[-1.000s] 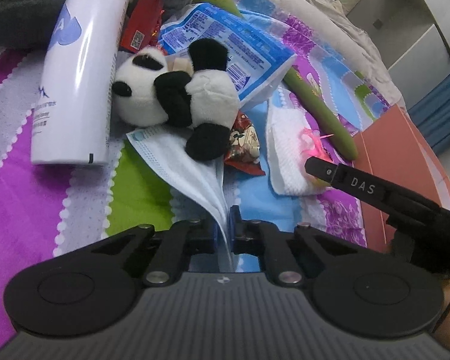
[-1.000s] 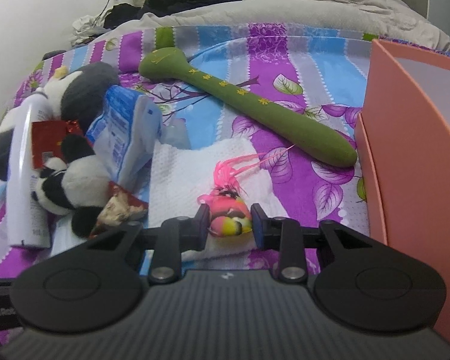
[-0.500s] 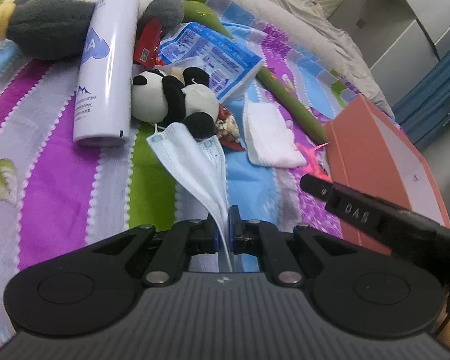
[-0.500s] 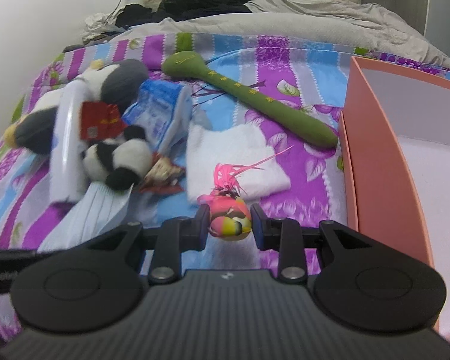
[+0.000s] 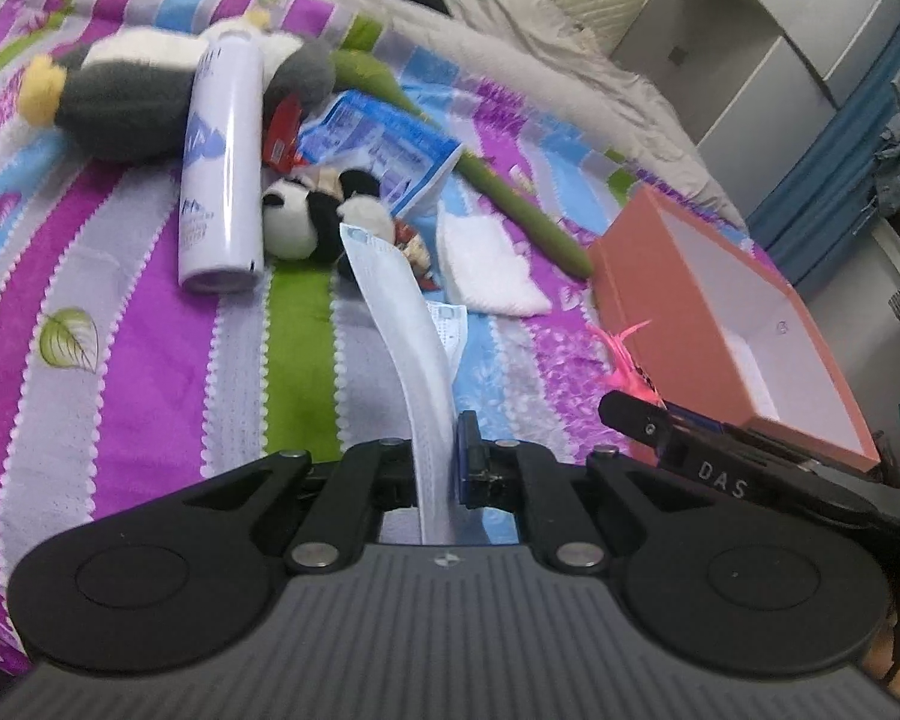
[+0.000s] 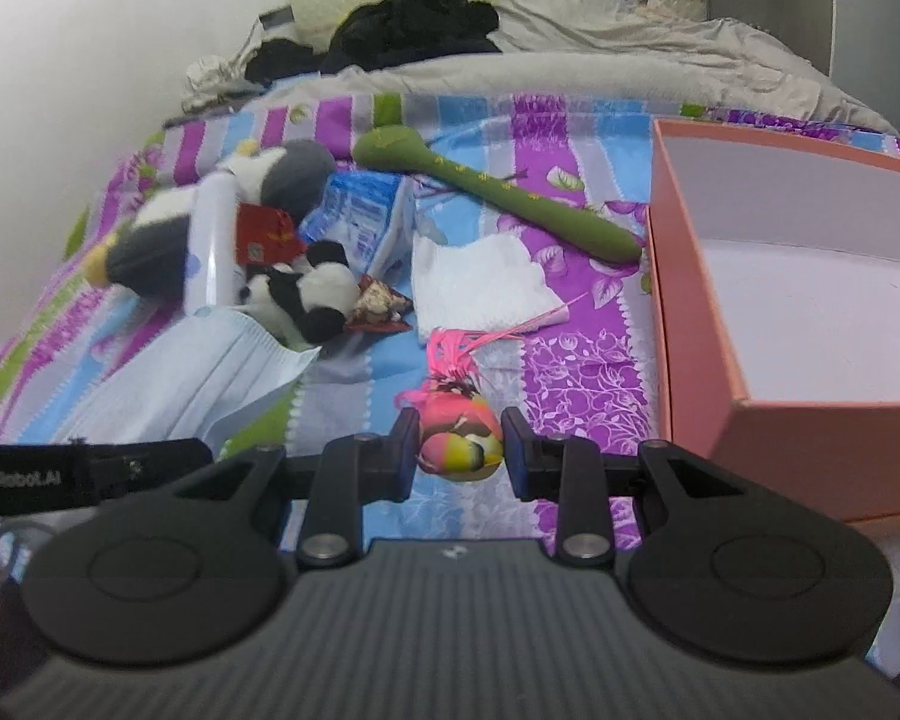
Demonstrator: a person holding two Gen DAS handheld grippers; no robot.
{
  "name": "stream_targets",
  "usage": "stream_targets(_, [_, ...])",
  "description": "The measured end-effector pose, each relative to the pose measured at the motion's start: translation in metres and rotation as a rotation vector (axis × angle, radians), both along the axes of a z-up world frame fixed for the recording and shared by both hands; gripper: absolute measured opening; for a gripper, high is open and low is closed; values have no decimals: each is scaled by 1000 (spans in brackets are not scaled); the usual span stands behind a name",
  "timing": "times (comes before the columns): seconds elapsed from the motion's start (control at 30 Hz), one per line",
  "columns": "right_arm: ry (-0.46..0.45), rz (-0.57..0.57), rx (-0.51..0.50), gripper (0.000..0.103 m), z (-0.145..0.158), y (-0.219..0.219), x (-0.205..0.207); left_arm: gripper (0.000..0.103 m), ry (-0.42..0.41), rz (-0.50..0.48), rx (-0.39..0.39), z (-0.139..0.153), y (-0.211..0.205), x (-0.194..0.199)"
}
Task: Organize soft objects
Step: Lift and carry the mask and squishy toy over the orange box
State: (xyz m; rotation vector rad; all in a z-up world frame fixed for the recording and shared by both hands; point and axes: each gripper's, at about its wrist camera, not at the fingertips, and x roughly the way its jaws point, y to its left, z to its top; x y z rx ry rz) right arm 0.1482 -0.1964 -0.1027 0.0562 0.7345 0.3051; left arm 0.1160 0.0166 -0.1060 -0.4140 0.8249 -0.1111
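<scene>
My left gripper is shut on a pale blue face mask, which hangs free above the striped bedspread; the same mask shows at the left of the right wrist view. My right gripper is shut on a small pink and yellow bird toy with pink feathers; its feathers show at the right in the left wrist view. An open salmon box stands to the right, its white inside bare. A panda plush, a grey penguin plush and a white cloth lie on the bed.
A white spray can, a blue packet, a red packet and a long green stick lie among the plush toys. A grey blanket and dark clothes are heaped at the far end. White cabinets stand beyond.
Both grippers have pulled back and risen from the pile. The mask has come off the bed and from under the panda; the bird toy is lifted off the white cloth. The box now shows its inside.
</scene>
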Motion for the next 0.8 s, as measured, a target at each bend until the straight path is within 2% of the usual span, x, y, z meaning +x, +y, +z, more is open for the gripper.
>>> stream_targets(0.27, [-99,-24,21,33,36,-12,-12,7,-77,-48,8,39,-13,-2])
stream_targets(0.57, [-217,-53,-10,33,86,-29,-6,7,-120,-100,-47,86,-32,27])
stream_targets(0.8, [-288,-100,-12,33,124,-54,-4,7,-170,-189,-36,125,-63,51])
